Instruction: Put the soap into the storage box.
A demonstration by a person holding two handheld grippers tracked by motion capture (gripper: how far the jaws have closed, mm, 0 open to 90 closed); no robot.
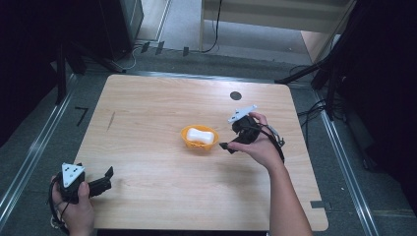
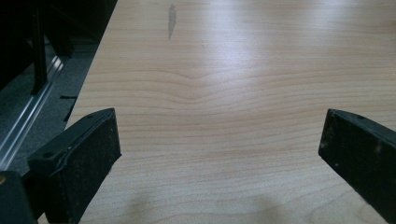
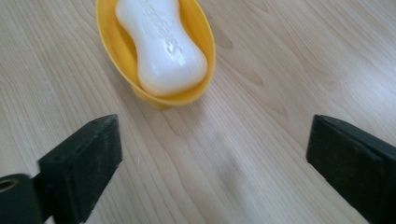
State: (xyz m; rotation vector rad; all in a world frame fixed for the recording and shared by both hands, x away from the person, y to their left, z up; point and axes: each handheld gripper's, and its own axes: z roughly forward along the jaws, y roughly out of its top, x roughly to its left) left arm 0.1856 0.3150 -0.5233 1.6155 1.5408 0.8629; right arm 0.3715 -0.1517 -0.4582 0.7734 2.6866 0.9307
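Soap bar [image 3: 161, 44]: white, waisted, lying lengthwise in the yellow dish [image 3: 116, 51]; just ahead of the right tongs [image 3: 212, 154], beyond the jaw tips and slightly toward the left jaw in the right gripper view; raised lettering on top, too blurred to read.
Yellow dish: oval, shallow, standing on the desk [image 3: 280, 84]; near rim just clear of the right tongs, not between the jaws; well apart from the left tongs [image 2: 219, 149].
Soap and dish from above: soap bar [image 1: 201, 136] inside the yellow dish [image 1: 186, 140], near the middle of the desk [image 1: 147, 113], just left of the right tongs [image 1: 227, 146].
Right tongs: open wide, nothing between the jaws, only bare wood; held in the person's right hand [image 1: 260, 145], tips pointing at the dish; grey three-cornered plate on top, cable trailing past the wrist.
Left tongs: open wide, nothing gripped, bare wood between the jaws; held in the left hand [image 1: 76, 206] at the near left corner of the desk, seen from above as left tongs [image 1: 103, 179], tips pointing across the desk toward the dish side.
Dark streak [image 2: 171, 21]: thin mark on the wood, far ahead of the left tongs.
Round dark spot [image 1: 235, 96]: on the desk beyond the right tongs, toward the far edge.
Desk surroundings: grey floor and metal rail [image 2: 28, 126] to the outside of the left tongs.
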